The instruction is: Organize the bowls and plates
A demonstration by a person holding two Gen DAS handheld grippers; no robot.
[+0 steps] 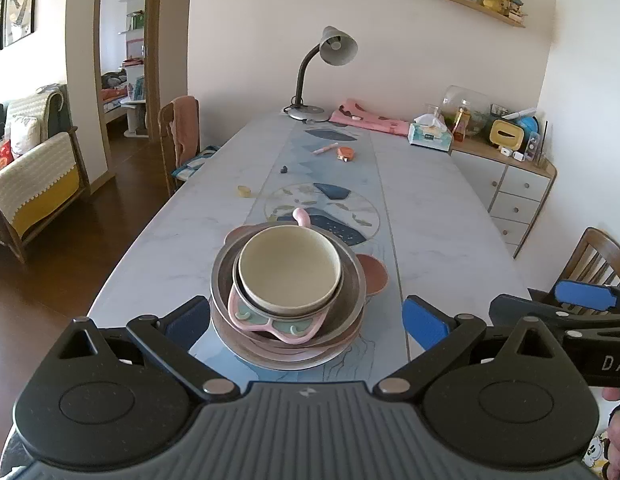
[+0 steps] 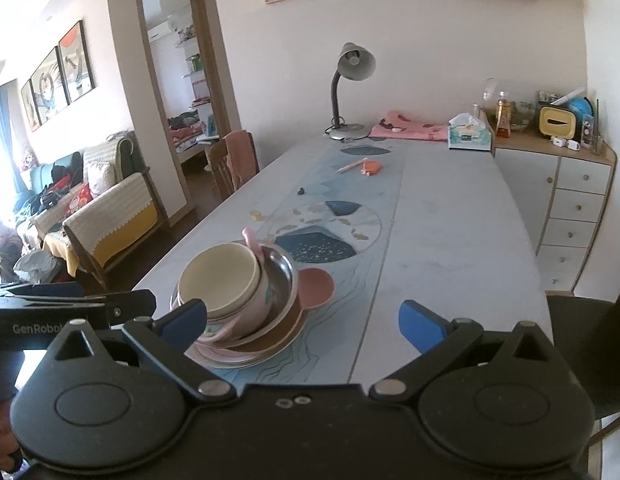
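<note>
A stack of dishes stands near the table's front edge. On top is a cream bowl (image 1: pixel 289 266), nested in a pink divided dish (image 1: pixel 270 322), inside a steel bowl (image 1: pixel 352 276), on a brown eared plate (image 1: pixel 374 274) and wider plates. A pink spoon handle (image 1: pixel 301 216) sticks up behind. My left gripper (image 1: pixel 306 318) is open, its fingers either side of the stack, just short of it. My right gripper (image 2: pixel 304 322) is open and empty, to the right of the stack (image 2: pixel 234 300), its left finger in front of the stack's near left side. The cream bowl (image 2: pixel 218 280) tilts there.
The long marble table (image 1: pixel 450 216) carries a blue runner, a desk lamp (image 1: pixel 310 76), a pink cloth (image 1: pixel 366 118), a tissue box (image 1: pixel 430 134), a pink pen (image 1: pixel 325 149) and small items. Chairs stand at left (image 1: pixel 182 136) and right (image 1: pixel 598 260). A drawer cabinet (image 1: pixel 514 188) stands at right.
</note>
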